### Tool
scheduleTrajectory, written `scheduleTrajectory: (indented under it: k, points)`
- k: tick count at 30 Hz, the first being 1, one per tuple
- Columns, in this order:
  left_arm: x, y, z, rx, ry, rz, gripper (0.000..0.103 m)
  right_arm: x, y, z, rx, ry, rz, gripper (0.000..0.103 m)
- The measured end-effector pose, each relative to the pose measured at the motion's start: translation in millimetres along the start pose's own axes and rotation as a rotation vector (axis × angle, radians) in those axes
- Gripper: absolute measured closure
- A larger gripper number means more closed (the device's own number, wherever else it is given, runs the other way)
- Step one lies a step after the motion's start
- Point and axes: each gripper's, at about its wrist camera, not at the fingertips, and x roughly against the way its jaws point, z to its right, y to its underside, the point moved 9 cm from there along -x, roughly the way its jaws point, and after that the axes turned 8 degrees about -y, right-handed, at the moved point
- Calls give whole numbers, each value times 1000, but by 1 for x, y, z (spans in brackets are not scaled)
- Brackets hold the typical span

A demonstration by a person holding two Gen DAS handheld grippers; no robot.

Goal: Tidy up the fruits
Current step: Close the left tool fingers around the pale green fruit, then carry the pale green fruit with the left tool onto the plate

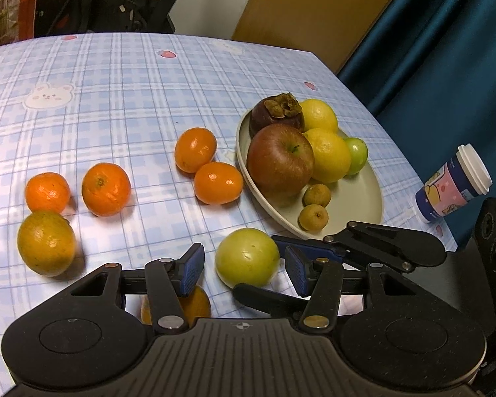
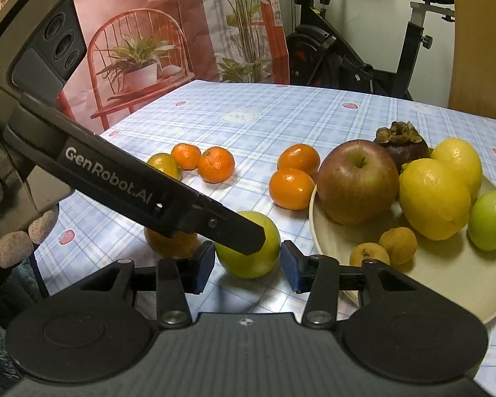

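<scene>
Left of the round yellow-green fruit [image 1: 247, 257] on my checked blue desk [image 1: 122, 82], my left gripper [image 1: 244, 273] holds its jaws partly open around it, pads clear. Right of the fruit, my right gripper [image 2: 247, 268] brackets it too, its jaws closing, not yet touching; further right lies the oval beige plate [image 1: 357, 195].

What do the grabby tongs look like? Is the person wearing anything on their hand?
Both tongs are black, with blue ribbed pads and silver rivets. One body carries white lettering, "GenRobot.AI", plus round lenses. The hand holding it wears a grey fuzzy glove.
</scene>
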Motion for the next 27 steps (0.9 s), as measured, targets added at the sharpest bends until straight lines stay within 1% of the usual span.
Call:
scheduleTrajectory:
  k: [6,7,8,14,21,27]
  points:
    - [-4,2,4,-2,-3,-1,49,-5,2,1,-2,4,-7,55]
    - [-4,2,3,2,-4,1,51,-6,2,1,-3,5,-9,55]
    - [-4,2,3,4,-1,2,55,-7,2,1,-4,6,-9,54]
    - [-1,0,2,-2,-10,10,56,-9,3,1,-10,6,-9,54]
    - [15,-16,19,-23,17,75,57,11,-10,5,-21,25,63,55]
    - [13,-33,55,-109,30,89,57,37,-15,25,-64,73,123,55]
